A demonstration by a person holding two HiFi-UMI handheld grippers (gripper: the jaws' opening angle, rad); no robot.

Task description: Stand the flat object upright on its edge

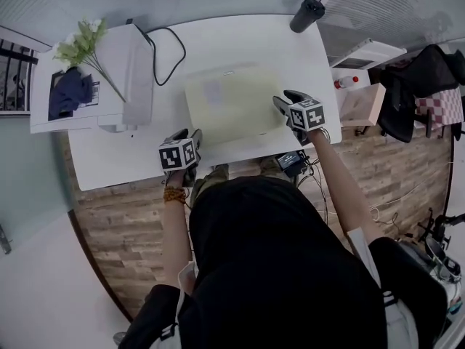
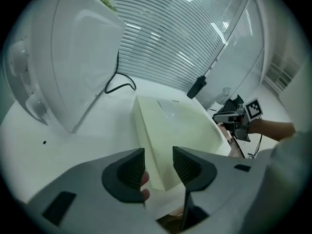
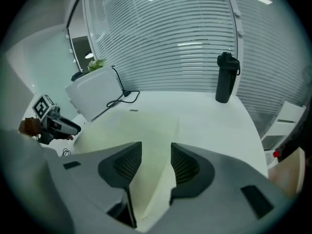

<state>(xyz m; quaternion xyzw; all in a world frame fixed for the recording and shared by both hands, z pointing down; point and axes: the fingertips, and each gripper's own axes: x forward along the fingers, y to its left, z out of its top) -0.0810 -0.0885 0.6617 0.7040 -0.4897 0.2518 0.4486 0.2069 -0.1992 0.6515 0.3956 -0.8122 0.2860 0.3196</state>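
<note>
So the thing to stand up is a pale cream, flat rectangular box (image 1: pixel 229 104), and right now it's lying flat on the white tabletop (image 1: pixel 240 35), roughly mid-table and close to the near edge where the person stands. The left gripper (image 1: pixel 192 137) is parked at the box's near-left corner. In the left gripper view its jaws (image 2: pixel 158 157) are clearly apart, with that corner of the box (image 2: pixel 180 126) showing in the gap and the ribbed pads not pressing on it. A bit of the person's fingertip (image 2: pixel 144 179) peeks out just behind the left-hand jaw. The right gripper (image 1: pixel 285 102) is over at the box's right edge, toward the near-right corner. Same deal in the right gripper view: jaws (image 3: pixel 156 152) spread open, a corner of the cream box (image 3: pixel 146 135) sitting in the gap, nothing clamped. Each gripper can see the other one across the box, the right one in the left gripper view (image 2: pixel 239 116) and the left one in the right gripper view (image 3: pixel 48 121). Other stuff on the table: a big white boxy appliance (image 1: pixel 123 64) at the left with a looped black cable (image 1: pixel 171 49) beside it, green plant sprigs (image 1: pixel 83 42) on top of it, and a black cylindrical bottle (image 1: pixel 307 14) standing at the far right corner, well apart from the box.
</note>
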